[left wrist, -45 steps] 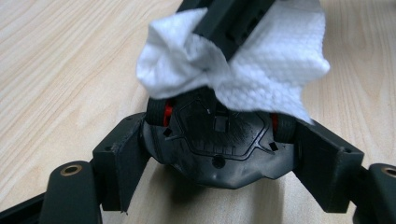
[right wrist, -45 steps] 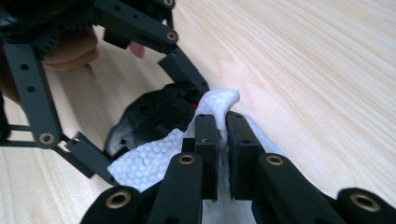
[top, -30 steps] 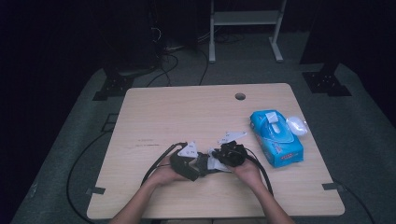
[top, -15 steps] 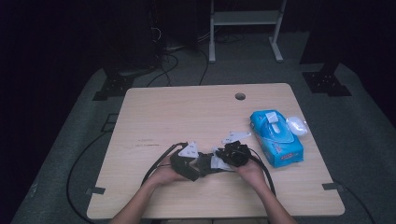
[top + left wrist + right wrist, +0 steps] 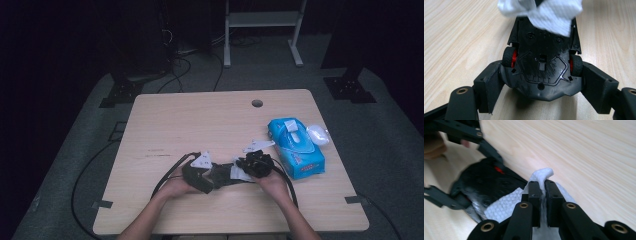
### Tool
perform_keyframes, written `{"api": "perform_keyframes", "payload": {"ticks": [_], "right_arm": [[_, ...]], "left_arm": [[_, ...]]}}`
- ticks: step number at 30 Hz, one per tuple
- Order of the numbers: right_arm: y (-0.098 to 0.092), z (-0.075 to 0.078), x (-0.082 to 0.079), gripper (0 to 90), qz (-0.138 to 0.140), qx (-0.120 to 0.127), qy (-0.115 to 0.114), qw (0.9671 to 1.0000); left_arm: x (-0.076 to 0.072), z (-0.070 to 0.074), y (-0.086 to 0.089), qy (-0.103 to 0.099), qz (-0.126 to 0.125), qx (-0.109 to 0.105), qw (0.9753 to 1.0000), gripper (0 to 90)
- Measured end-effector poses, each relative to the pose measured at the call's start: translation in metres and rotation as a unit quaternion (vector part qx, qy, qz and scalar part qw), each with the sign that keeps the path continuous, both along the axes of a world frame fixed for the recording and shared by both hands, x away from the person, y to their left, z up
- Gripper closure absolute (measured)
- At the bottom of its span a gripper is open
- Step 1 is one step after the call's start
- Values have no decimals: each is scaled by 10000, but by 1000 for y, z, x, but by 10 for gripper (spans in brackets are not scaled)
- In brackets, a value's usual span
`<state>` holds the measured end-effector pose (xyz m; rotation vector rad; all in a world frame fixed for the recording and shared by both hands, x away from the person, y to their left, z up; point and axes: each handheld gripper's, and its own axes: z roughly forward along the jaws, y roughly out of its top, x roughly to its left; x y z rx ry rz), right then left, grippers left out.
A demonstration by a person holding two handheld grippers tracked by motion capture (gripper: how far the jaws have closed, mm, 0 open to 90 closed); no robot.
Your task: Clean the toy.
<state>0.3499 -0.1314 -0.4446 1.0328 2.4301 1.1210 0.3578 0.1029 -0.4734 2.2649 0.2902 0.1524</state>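
We clamp the upturned black toy car (image 5: 541,72) in our left tool (image 5: 541,85), right tool (image 5: 542,195) pinching a white wipe (image 5: 506,205) against it above the tabletop (image 5: 210,120).

floor: grey carpet (image 5: 75,165) | table: light wood (image 5: 200,120) | room: dark

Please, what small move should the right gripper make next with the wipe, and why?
Probably drag the wipe along the toy car's underside. The left gripper clamps the car belly-up, the right gripper is shut on the wipe, which lies at one end, and pale smears still show in the middle.
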Motion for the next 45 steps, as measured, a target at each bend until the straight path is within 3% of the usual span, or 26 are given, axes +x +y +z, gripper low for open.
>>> {"api": "perform_keyframes", "payload": {"ticks": [3, 7, 14, 21, 27, 30, 32, 34, 37, 38, 40, 44, 45], "right_arm": [[12, -1, -2, 837, 228, 19, -54, 9997], [11, -1, -1, 838, 237, 18, -52, 9997], [-19, 0, -3, 837, -151, -19, 1, 9999], [-13, -1, -11, 838, 88, -50, -66, 9999], [-37, -2, -16, 838, -213, -21, -3, 9998], [-28, -2, -22, 837, 7, 93, 30, 10000], [-20, -3, -25, 837, 184, 11, -89, 9998], [-22, -2, -24, 837, 225, -11, -64, 9997], [-29, -2, -22, 837, 89, -13, -30, 10000], [-37, -3, -20, 837, -98, 62, 69, 9999], [-38, -3, -20, 837, -111, 40, 56, 9999], [-25, -2, -21, 837, 98, 86, 69, 9999], [-11, -1, -20, 837, 329, 131, 85, 9993]], "left_arm": [[0, 0, 0, 3, 2, 12, 10000, 240], [0, -1, 2, -3, 1, -14, 10000, 240], [0, 0, 2, -7, -12, 3, 10000, 240], [1, 0, 2, -18, -8, 9, 10000, 240], [2, 0, 3, 6, -7, -24, 10000, 240], [2, 0, 3, -12, -2, -5, 10000, 240], [2, 0, 4, -26, 6, 5, 10000, 240], [2, 0, 5, -7, 16, -4, 10000, 240], [2, 0, 5, 5, 26, -16, 10000, 240], [3, 0, 5, 16, 26, -30, 10000, 240], [3, 0, 5, 11, 20, -24, 10000, 240], [2, 0, 4, -13, 21, 3, 10000, 240], [2, 0, 3, -8, 19, -2, 10000, 240]]}}
